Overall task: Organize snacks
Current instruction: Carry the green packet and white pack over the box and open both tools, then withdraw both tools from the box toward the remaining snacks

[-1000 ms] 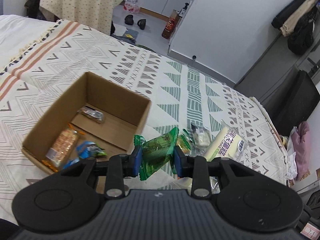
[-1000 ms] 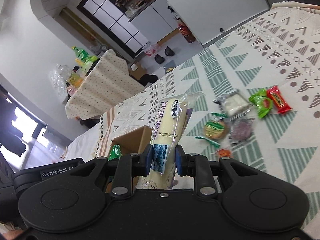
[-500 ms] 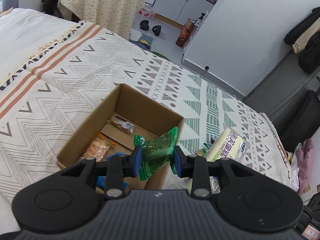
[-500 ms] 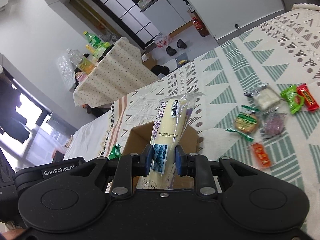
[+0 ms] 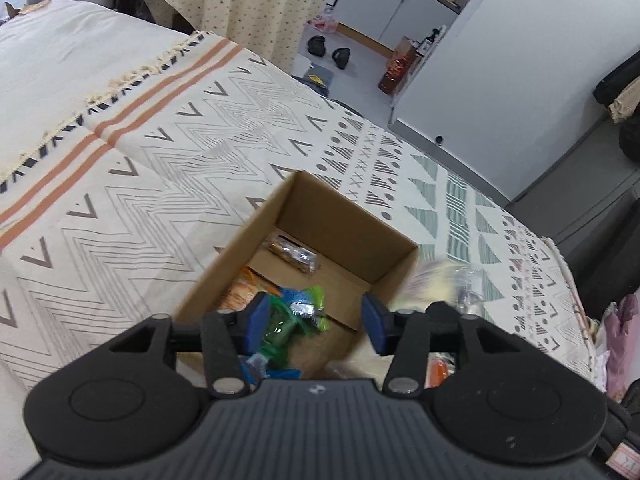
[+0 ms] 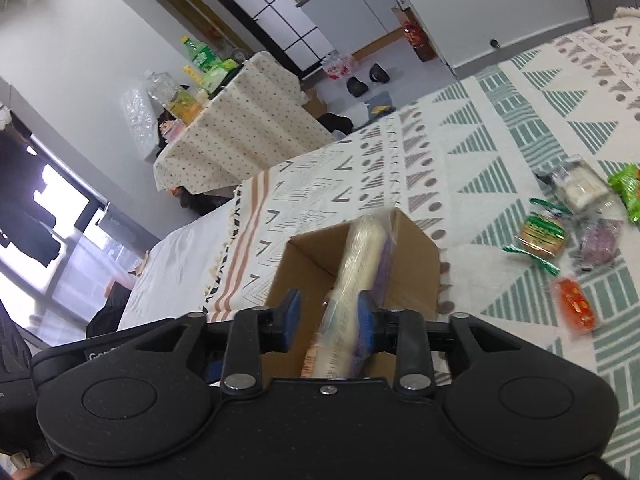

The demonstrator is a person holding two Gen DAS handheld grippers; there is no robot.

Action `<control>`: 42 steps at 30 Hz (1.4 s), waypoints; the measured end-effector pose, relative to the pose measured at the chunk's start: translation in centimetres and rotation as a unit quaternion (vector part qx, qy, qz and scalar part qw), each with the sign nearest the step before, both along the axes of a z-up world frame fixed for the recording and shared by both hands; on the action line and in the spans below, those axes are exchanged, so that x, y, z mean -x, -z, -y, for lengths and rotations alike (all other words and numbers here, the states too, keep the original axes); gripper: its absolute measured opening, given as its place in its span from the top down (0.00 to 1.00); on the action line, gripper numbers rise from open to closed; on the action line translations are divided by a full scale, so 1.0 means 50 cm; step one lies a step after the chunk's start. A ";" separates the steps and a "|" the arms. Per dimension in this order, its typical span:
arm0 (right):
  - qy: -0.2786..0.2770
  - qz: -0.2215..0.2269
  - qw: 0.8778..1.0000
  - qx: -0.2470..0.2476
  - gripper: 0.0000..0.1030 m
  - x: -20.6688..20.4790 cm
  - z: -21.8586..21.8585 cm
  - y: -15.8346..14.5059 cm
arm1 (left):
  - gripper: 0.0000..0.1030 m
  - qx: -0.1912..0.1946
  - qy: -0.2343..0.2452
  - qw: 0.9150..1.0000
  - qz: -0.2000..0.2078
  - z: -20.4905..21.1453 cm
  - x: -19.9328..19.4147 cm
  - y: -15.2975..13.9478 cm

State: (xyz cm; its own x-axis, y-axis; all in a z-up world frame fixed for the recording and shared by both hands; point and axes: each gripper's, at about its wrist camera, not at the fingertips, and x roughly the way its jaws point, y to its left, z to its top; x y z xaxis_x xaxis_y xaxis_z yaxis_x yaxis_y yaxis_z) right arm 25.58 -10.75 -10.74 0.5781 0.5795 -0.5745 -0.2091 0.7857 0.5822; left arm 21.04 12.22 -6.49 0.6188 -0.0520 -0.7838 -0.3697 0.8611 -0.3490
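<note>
A brown cardboard box (image 5: 352,210) sits on the patterned bedspread. My left gripper (image 5: 315,322) hangs open just above its near side. A green packet (image 5: 298,314) lies loose below the fingers, inside the box, with a brown bar (image 5: 292,254), an orange packet (image 5: 240,292) and a blue packet (image 5: 276,372). My right gripper (image 6: 328,318) is open over the same box (image 6: 416,280). A long yellow cake roll packet (image 6: 356,272), blurred, leans on the right finger and points down into the box. The roll shows as a blur (image 5: 432,284) past the box's right corner.
Several loose snacks lie on the bedspread right of the box: a green-wrapped round cake (image 6: 542,236), a white packet (image 6: 580,188), a purple one (image 6: 600,240), an orange one (image 6: 574,306). A cloth-covered table (image 6: 248,132) stands beyond the bed.
Both grippers moved over the box and opened. The green packet dropped from the left gripper into the box. The cake roll came loose in the right gripper and is tipping down.
</note>
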 end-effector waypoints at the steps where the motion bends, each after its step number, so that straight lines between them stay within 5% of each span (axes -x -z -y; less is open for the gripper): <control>1: 0.003 0.001 1.000 0.003 0.58 0.002 -0.001 -0.002 | 0.44 -0.003 -0.001 1.000 -0.001 -0.002 0.001 -0.001; 13: 0.028 0.005 0.999 0.030 0.49 0.033 0.084 -0.004 | 0.19 -0.017 0.006 1.000 0.004 0.027 0.011 -0.011; 42: 0.115 0.008 0.992 0.048 0.20 0.062 0.348 0.017 | 0.09 -0.016 0.080 0.997 0.004 0.251 -0.011 0.008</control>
